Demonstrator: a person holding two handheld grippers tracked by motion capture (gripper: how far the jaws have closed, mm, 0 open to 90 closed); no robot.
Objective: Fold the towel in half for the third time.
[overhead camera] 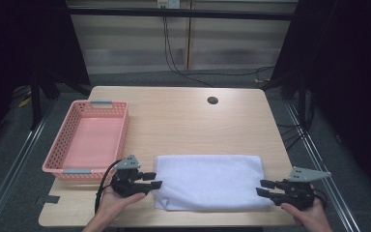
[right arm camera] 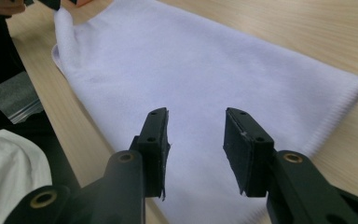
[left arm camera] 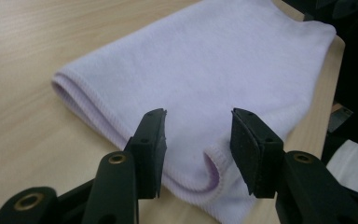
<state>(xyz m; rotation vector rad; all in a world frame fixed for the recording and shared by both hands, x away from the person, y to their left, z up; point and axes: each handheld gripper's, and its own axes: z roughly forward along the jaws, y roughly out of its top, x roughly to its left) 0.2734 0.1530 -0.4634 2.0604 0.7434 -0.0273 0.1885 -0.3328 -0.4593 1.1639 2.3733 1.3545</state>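
We see a wooden table (overhead camera: 188, 121) across the centre of the high view, with a dark round hole (overhead camera: 212, 100) near its upper edge. A folded white towel (overhead camera: 207, 181) lies flat in the lower centre of that frame, close to the table's near edge. A pink basket (overhead camera: 63, 145) sits at the left of the frame, touching nothing else; we see nothing inside it.

The left tool (overhead camera: 150, 180), held in a hand (overhead camera: 113, 203) at the lower left, points at the towel's left end. In the left gripper view (left arm camera: 196, 149) we find its jaws apart, on either side of a small curled fold of hem at the towel's corner, not clamping it.

The right tool (overhead camera: 266, 187), held in a hand (overhead camera: 309, 215) at the lower right, points at the towel's right end. In the right gripper view (right arm camera: 196, 149) its jaws stand apart over the cloth, gripping nothing.
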